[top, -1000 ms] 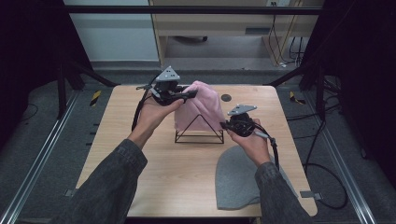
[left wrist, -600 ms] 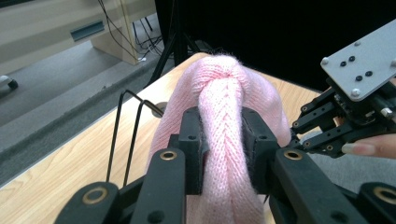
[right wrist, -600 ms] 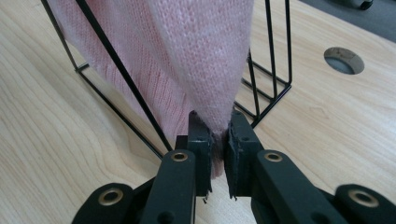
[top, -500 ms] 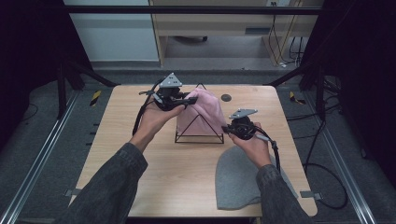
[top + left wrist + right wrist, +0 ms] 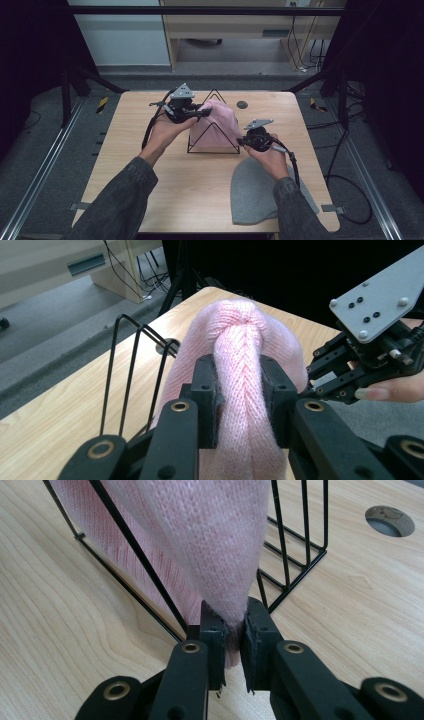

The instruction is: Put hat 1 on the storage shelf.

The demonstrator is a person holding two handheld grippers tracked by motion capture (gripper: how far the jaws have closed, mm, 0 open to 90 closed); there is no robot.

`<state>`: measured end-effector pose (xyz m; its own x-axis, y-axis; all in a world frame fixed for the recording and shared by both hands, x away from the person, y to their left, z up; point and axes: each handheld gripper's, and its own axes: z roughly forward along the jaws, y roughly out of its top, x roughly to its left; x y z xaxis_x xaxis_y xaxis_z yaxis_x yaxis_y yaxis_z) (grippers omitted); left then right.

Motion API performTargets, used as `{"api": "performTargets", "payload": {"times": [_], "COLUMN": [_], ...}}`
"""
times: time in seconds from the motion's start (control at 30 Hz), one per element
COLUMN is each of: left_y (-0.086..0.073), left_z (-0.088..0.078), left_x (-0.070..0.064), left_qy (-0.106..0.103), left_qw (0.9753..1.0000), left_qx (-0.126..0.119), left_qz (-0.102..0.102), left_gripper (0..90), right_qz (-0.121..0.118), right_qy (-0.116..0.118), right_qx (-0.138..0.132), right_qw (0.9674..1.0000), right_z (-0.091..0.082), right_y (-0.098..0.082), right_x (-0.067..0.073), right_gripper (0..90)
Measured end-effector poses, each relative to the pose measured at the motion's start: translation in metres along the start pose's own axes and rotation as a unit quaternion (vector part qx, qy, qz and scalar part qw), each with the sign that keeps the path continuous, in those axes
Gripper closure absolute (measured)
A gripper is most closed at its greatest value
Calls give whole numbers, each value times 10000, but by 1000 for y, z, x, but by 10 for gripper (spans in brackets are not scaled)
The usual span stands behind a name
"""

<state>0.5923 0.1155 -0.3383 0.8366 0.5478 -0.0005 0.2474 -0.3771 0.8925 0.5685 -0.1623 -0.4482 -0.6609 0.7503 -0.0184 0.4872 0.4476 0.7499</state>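
Pink knitted hat (image 5: 214, 125) is draped over a black wire rack (image 5: 214, 145) in the middle of the wooden table (image 5: 150, 170), and both claws have hold of it. Nearest the person, beside the right forearm, a grey hat (image 5: 255, 195) lies flat and untouched, well behind the right gripper (image 5: 242, 142). That claw sits at the rack's near right corner, its jaws pinching the low hem of the pink hat tight; in the right gripper view (image 5: 231, 630) the fabric rises straight ahead from the pads and the wires fan away to both sides. Farther off, the left gripper (image 5: 200, 114) is at the rack's upper left, its jaws clamped on a thick ridge of knit near the crown, which bunches up just beyond them in the left gripper view (image 5: 240, 400).

By my reading the hat is mostly over the frame, stretched between the two grips; what seems left is to pull the hem down evenly and let go, then perhaps deal with the grey one.

How the far side of the hat sits on the wires is hidden, and the grey hat's near edge is cut off behind the sleeve. A small round hole (image 5: 242, 104) lies beyond the rack.
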Motion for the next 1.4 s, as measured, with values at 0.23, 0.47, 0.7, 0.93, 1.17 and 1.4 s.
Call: {"api": "performTargets", "payload": {"times": [0.23, 0.47, 0.7, 0.93, 1.17, 1.4], "left_y": [-5, -5, -8, -9, -11, -7], "left_z": [2, 7, 8, 9, 9, -1], "left_x": [0, -3, -3, -2, -2, -3], "left_qy": [-7, -3, -15, -51, -73, -49], "left_qw": [10000, 10000, 10000, 9999, 9993, 9993], "left_qx": [21, 63, 85, 123, 108, -45], "left_qz": [-49, -27, -50, -103, -336, -359], "left_gripper": [727, 727, 722, 707, 588, 544], "right_qz": [7, 64, 193, 251, 351, 435], "right_qy": [10, -107, -200, -296, -365, -427], "right_qx": [84, 12, -12, -24, -37, -48], "right_qw": [10000, 9999, 9996, 9992, 9987, 9981], "right_z": [3, -13, -27, -37, -44, -53], "right_y": [-2, -4, -12, -20, -27, -34], "right_x": [1, -2, -9, -17, -24, -29], "right_gripper": [706, 582, 559, 556, 551, 533]}}
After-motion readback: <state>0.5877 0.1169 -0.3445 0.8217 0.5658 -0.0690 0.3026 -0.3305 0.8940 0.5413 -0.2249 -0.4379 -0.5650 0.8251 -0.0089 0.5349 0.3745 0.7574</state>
